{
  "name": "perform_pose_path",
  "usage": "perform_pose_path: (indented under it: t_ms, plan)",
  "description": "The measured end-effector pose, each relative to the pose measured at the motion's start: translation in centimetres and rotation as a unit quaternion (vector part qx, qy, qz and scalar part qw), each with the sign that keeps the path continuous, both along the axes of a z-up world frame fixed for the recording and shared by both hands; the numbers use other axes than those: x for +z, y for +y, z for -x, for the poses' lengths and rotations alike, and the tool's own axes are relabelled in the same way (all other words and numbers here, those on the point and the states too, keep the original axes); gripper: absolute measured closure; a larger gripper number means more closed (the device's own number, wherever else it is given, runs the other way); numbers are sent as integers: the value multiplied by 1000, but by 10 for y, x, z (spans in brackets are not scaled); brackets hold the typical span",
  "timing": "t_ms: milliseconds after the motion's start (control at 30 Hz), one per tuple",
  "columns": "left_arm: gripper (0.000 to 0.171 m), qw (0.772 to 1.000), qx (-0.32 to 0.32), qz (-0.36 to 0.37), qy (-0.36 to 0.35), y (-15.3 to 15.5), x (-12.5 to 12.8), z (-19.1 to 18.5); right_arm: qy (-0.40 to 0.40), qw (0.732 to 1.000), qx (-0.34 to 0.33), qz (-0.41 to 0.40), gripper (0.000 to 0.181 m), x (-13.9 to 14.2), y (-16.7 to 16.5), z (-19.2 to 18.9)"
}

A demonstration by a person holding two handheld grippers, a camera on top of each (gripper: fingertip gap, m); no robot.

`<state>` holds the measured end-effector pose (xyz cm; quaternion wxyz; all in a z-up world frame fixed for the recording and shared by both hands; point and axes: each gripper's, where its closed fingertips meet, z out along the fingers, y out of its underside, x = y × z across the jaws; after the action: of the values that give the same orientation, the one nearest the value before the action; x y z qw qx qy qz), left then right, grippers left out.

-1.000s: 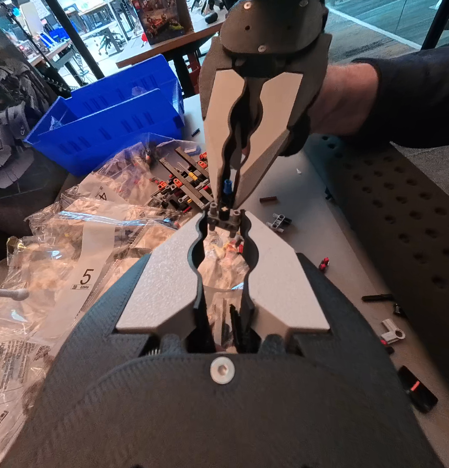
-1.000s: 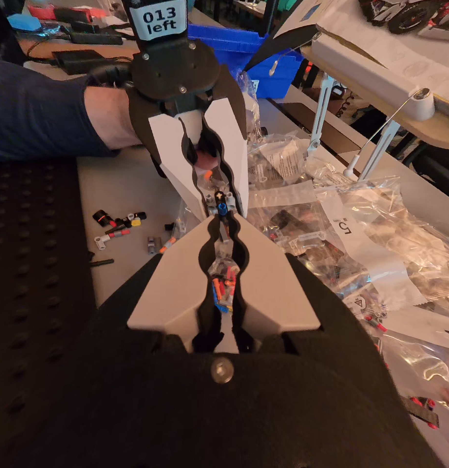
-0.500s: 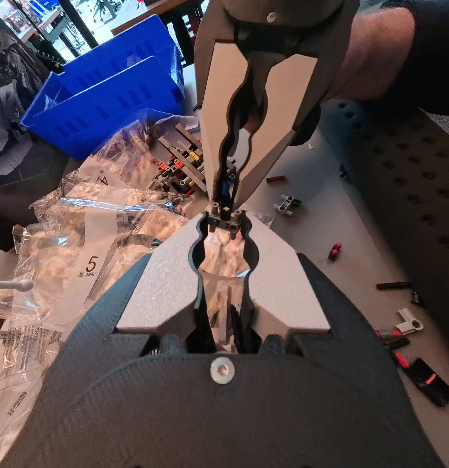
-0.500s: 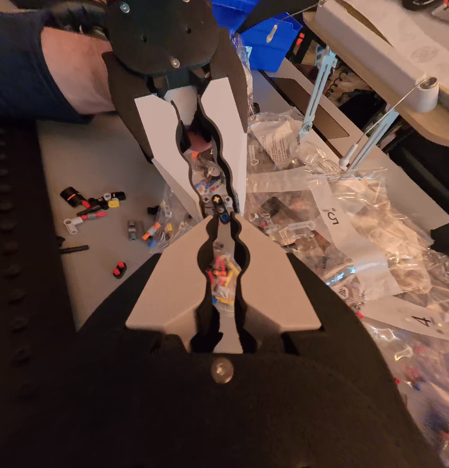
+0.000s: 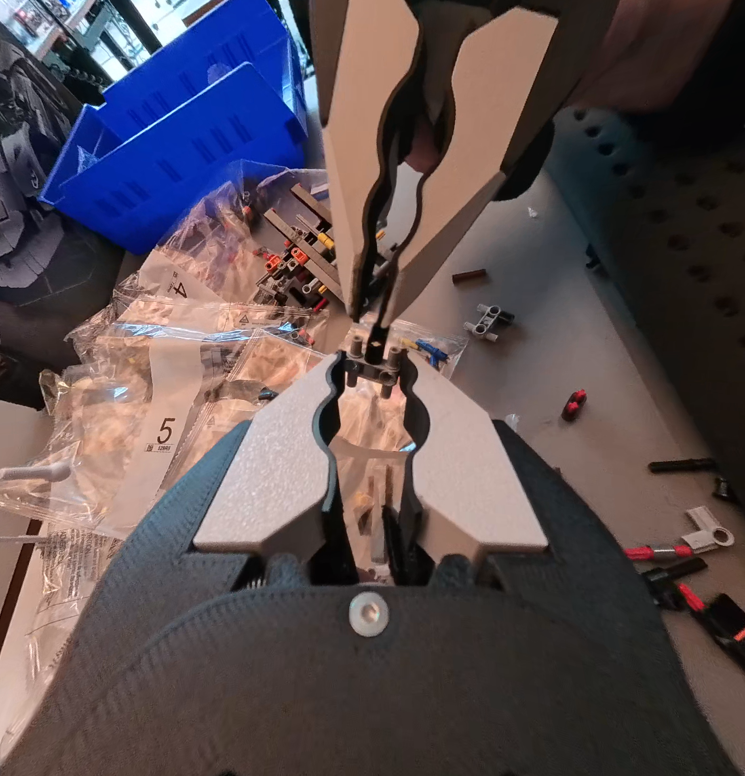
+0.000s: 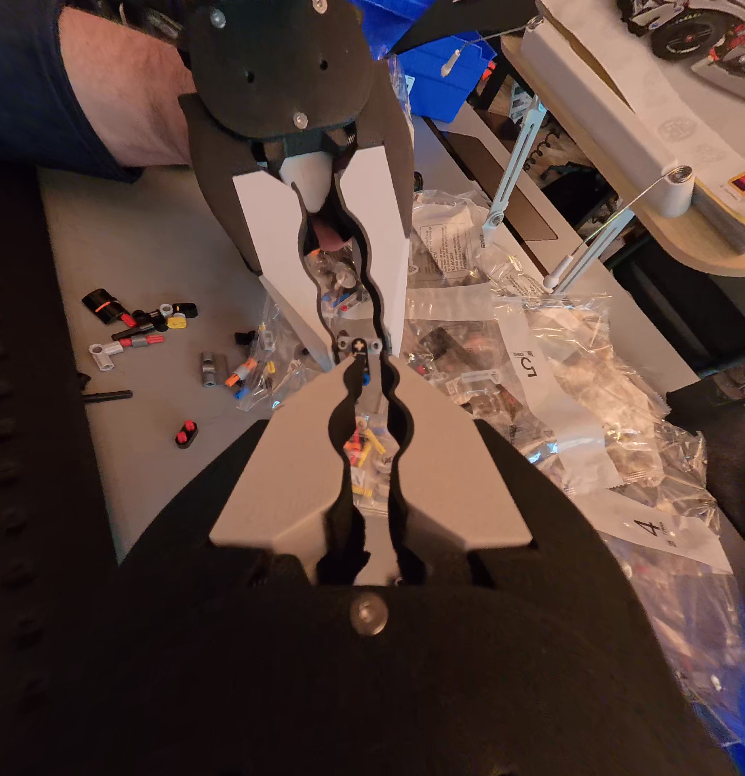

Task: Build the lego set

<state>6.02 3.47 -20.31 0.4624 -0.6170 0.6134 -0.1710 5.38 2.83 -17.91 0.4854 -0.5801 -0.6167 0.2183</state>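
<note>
The left tool pinches a grey pin connector, crosswise. The right tool grips a black beam, lengthwise, touching that connector's middle. Numbered part bags lie left of the connector on the worktop.

Grey pin connector level, black beam plugged in centre, upright

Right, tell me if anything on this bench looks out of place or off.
Nothing looks broken or spilled. Loose pieces such as a small red and black piece and a black axle lie scattered on the table outside the bags. Both grippers are shut, meeting over a small grey connector.
</note>
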Motion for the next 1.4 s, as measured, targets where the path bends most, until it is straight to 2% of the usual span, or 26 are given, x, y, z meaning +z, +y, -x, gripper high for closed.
perform_pose_path:
  t_ms: [167,300,600,833,1100,1267,1400]
  plan:
    - [148,1000,4,-4,13,2,-4,0,-17,1000,10,16,172,-10,-4,4]
    - [148,1000,3,-4,11,1,-4,-2,-13,1000,2,7,177,-7,-2,3]
    - [148,1000,10,-15,18,3,-5,-2,-28,998,-8,59,175,-20,2,0]
    - [148,1000,8,-12,10,2,-2,-2,-20,999,-4,45,176,-16,1,2]
    - [148,999,9,-22,32,4,-8,-1,-28,999,-8,32,178,-15,0,4]
    - [148,995,9,-60,77,6,-13,1,-40,999,-9,23,178,-19,0,4]
    - [148,998,1,-47,45,3,-3,2,-11,1000,-4,18,178,-7,-3,6]
